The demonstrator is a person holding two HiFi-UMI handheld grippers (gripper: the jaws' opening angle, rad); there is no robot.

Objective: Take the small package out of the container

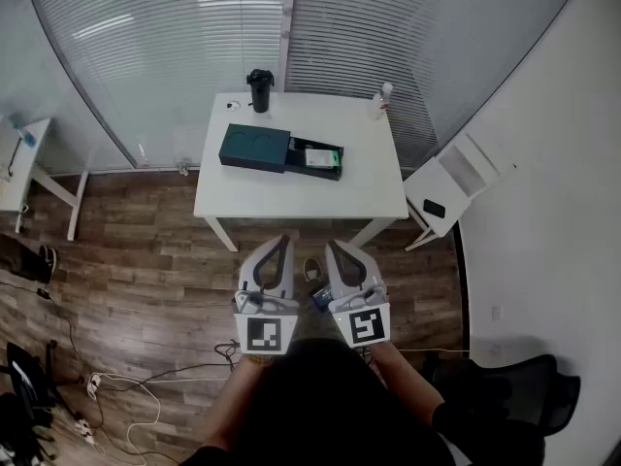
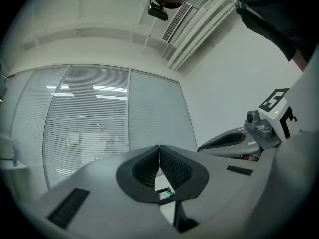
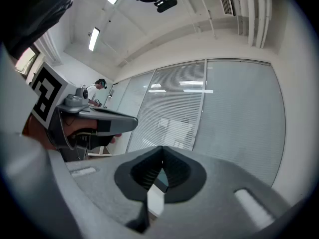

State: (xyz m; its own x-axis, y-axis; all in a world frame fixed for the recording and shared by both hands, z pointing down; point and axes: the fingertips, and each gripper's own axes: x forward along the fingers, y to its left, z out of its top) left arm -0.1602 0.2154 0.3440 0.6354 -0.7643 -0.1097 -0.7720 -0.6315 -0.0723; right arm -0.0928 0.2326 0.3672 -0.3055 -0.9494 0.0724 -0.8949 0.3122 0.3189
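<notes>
Left claw (image 1: 284, 238) and right claw (image 1: 331, 245) are both pinched together and empty, well short of the table (image 1: 291, 202). Package (image 1: 319, 157) sits in the container's (image 1: 254, 149) open drawer, at its right end. It's straight ahead of your right claw, so lead with that one.

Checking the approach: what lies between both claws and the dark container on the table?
Head view: only a strip of wooden floor and bare white table lie between the left claw, the right claw and the container.
</notes>
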